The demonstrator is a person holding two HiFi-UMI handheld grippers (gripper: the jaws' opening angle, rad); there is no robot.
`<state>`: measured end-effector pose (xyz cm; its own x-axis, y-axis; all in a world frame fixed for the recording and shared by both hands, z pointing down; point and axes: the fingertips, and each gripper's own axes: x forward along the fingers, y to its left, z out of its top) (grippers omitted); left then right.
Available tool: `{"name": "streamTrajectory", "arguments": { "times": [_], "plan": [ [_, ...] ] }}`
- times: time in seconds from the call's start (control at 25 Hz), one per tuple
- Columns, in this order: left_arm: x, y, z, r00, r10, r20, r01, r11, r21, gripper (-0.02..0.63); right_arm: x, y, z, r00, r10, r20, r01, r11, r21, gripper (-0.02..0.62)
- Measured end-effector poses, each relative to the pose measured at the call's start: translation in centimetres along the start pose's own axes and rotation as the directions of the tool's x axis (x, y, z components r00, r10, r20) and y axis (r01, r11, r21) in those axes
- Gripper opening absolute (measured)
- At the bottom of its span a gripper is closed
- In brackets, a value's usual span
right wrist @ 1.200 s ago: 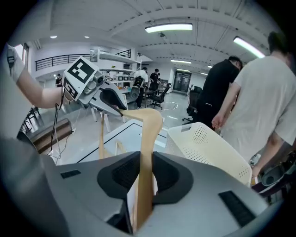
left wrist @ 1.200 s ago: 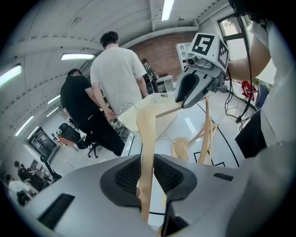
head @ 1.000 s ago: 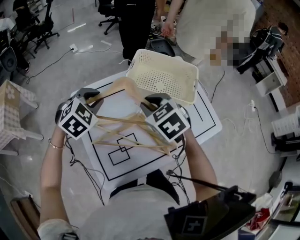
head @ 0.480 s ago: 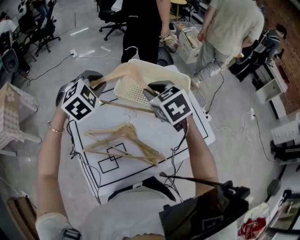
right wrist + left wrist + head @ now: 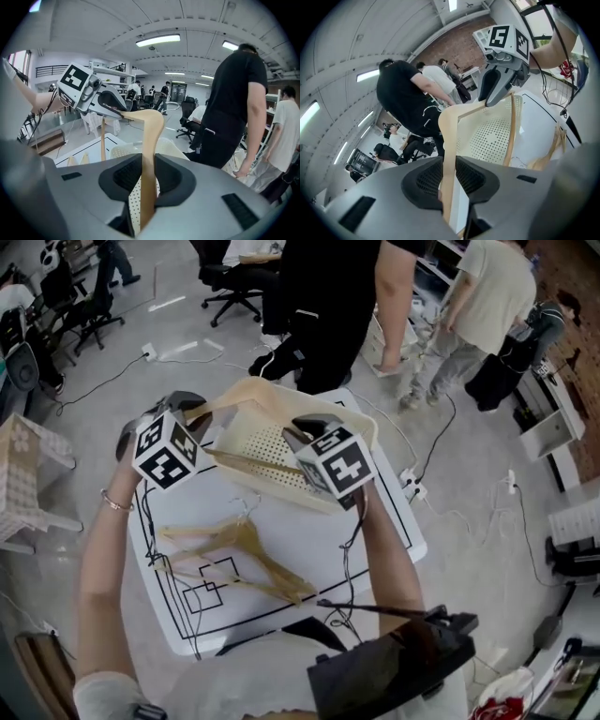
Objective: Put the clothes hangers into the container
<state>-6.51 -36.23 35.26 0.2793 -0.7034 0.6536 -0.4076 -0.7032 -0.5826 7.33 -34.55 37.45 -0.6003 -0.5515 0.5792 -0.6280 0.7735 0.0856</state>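
Note:
One wooden hanger point(image 5: 253, 460) hangs over the cream perforated basket point(image 5: 364, 434) at the far side of the white table point(image 5: 375, 531), held at both ends. My left gripper point(image 5: 192, 409) is shut on its left shoulder and my right gripper point(image 5: 295, 432) on its right shoulder. In the left gripper view the hanger's arm point(image 5: 449, 140) runs between the pads of the left gripper point(image 5: 449, 176), with the basket point(image 5: 487, 136) just beyond. In the right gripper view the hanger point(image 5: 151, 150) is pinched in the right gripper point(image 5: 147, 180). Two more hangers point(image 5: 234, 549) lie crossed on the table.
A person in black point(image 5: 328, 306) and another in a light shirt point(image 5: 487, 296) stand just behind the table. Office chairs point(image 5: 225, 277) and cables lie on the floor beyond. A white lattice stool point(image 5: 23, 465) stands left; a dark iron-like object point(image 5: 394, 671) sits near my body.
Both grippers have carried the hanger away from the table's middle to above the basket. The other hangers stayed on the table. The people behind have shifted.

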Motion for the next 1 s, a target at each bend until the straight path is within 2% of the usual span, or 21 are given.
{"name": "streamTrajectory", "arguments": {
  "times": [0.28,0.6,0.84,1.0],
  "plan": [
    [4.9,-1.4,-3.3,0.998,-0.057,-0.04,0.055,0.998,-0.03,0.087,5.4,-0.9,-4.0,0.996,0.072,-0.049,-0.069,0.996,0.058,0.092],
    [8.9,-3.7,-3.9,0.991,-0.123,-0.044,0.121,0.992,-0.032,0.087,7.8,-2.3,-8.3,0.989,0.112,-0.096,-0.101,0.988,0.115,0.091],
    [10.6,-4.6,-3.5,0.988,-0.143,-0.051,0.142,0.99,-0.014,0.087,8.5,-3.2,-10.1,0.986,0.115,-0.123,-0.099,0.986,0.134,0.092],
    [11.1,-5.1,-3.1,0.984,-0.175,-0.046,0.174,0.985,-0.012,0.087,8.8,-3.5,-11.2,0.981,0.146,-0.129,-0.123,0.978,0.169,0.092]
  ]
}}
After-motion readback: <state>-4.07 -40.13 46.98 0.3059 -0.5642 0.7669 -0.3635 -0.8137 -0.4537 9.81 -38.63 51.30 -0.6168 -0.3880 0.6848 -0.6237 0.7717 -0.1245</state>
